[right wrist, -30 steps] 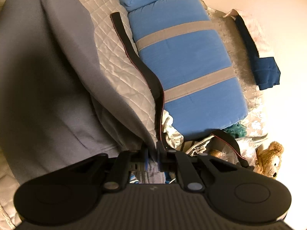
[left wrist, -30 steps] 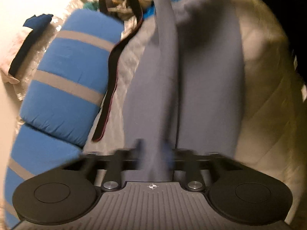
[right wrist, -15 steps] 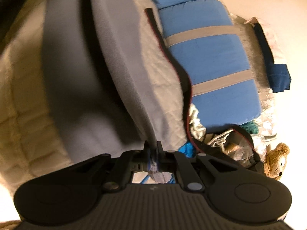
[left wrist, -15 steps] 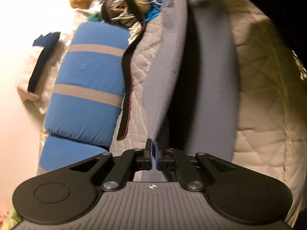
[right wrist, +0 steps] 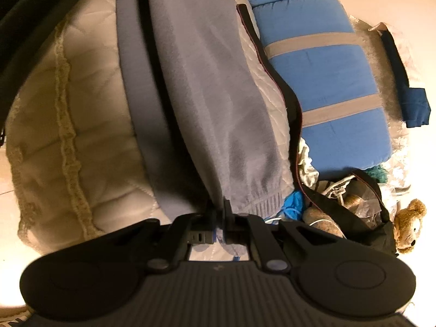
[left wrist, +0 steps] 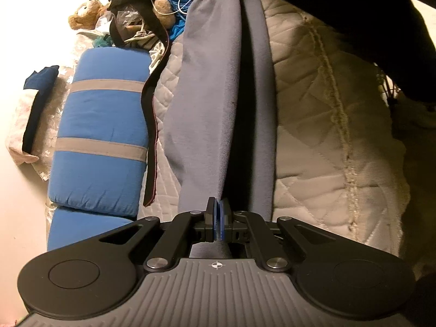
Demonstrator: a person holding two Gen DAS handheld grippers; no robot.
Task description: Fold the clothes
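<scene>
Grey fleece trousers (left wrist: 207, 114), stretched over quilted cream bed cover (left wrist: 313, 114); left gripper (left wrist: 218, 218) and right gripper (right wrist: 219, 212) each clamped on an end, the right's jaws having just closed.

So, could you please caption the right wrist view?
Right tool shut on the grey trousers near the cuff, above a quilted bed cover.

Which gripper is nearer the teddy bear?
Right. The right gripper, shut on the grey garment's cuffed end, has the teddy bear close beside it. The left gripper grips the garment's opposite end; the bear sits at the far end of its view.
</scene>
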